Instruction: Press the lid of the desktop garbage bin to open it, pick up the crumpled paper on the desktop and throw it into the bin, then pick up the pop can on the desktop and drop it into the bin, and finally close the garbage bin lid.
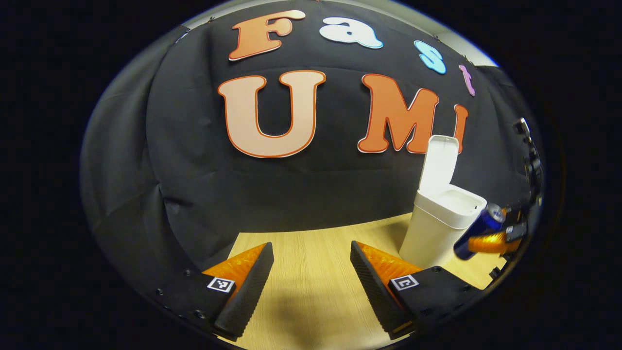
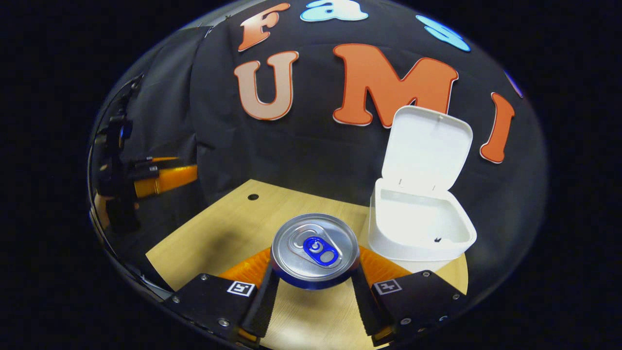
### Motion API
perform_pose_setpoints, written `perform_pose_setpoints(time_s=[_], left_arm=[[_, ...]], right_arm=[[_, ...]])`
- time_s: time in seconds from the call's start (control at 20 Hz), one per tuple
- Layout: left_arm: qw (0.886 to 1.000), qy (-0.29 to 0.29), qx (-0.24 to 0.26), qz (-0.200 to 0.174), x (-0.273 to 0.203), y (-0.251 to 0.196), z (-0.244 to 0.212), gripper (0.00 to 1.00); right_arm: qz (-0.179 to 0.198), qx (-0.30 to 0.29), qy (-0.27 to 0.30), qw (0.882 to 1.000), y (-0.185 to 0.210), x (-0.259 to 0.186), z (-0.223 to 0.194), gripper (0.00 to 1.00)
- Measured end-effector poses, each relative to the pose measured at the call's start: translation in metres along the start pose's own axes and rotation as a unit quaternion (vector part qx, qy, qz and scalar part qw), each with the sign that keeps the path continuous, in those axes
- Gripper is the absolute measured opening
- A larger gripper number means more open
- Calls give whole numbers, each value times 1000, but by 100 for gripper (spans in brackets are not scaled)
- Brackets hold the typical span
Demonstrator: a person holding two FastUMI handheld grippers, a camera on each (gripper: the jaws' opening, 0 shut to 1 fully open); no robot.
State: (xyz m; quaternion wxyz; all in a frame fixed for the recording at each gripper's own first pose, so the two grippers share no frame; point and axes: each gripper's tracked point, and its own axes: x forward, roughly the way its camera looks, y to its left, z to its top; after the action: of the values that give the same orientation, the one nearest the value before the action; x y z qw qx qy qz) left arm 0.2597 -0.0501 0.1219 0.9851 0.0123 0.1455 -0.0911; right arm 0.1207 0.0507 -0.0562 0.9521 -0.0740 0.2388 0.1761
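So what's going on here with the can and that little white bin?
A person is working two handheld grippers at a wooden table. The right gripper is shut on a pop can, holding it off the table beside the white bin, whose lid stands open. The left gripper is open and holds nothing, hanging over the table. The can is not yet in the bin.
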Motion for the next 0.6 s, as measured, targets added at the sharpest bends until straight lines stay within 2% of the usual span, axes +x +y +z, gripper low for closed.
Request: perform_pose_setpoints(time_s=[0.1, 0.3, 0.6], left_arm=[[1000, -3, -1, 2, 3, 2, 2, 100], [1000, -8, 2, 12, 6, 10, 4, 100], [1000, -3, -2, 21, 12, 17, 0, 100]], right_arm=[[-12, 9, -21, 1000, -23, 3, 31, 74], [-78, 3, -50, 996, -95, 13, 66, 74], [-157, 23, -49, 986, -188, 45, 67, 74]])
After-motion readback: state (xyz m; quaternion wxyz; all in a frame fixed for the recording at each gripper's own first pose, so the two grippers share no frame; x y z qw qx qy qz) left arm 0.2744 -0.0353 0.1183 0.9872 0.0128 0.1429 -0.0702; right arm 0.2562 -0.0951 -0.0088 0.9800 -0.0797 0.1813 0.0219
